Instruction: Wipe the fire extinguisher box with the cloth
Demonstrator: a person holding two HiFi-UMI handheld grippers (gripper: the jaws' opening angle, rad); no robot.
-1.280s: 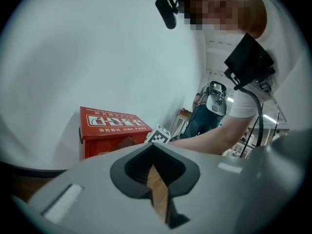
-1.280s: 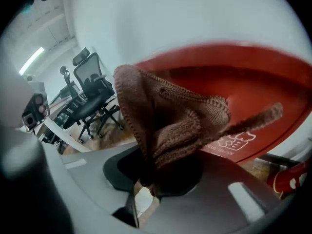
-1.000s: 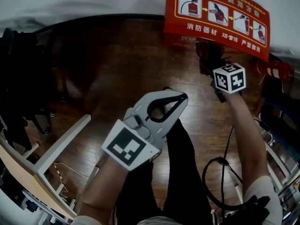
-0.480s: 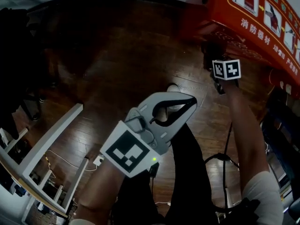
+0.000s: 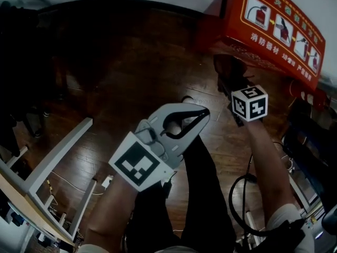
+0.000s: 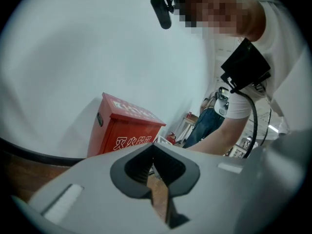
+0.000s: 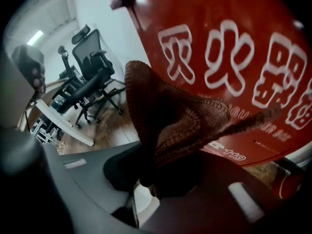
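Observation:
The red fire extinguisher box (image 5: 274,25) stands at the upper right of the head view, with white pictograms on its lid. My right gripper (image 5: 231,80) points at its lower front and is shut on a dark brown knitted cloth (image 5: 227,68). In the right gripper view the cloth (image 7: 170,116) bunches up out of the jaws right in front of the box's red face (image 7: 234,57); I cannot tell if it touches. My left gripper (image 5: 202,112) hangs over the person's legs, shut and empty. The left gripper view has the box (image 6: 124,130) farther off.
A white desk frame (image 5: 52,157) stands at the left on the dark wooden floor (image 5: 131,62). A black cable (image 5: 239,194) loops beside the right arm. Dark clutter (image 5: 310,141) fills the right edge. Black office chairs (image 7: 90,89) stand behind the right gripper.
The right gripper with the cloth sits lower in the head view, a little back from the box front. The left gripper has hardly moved.

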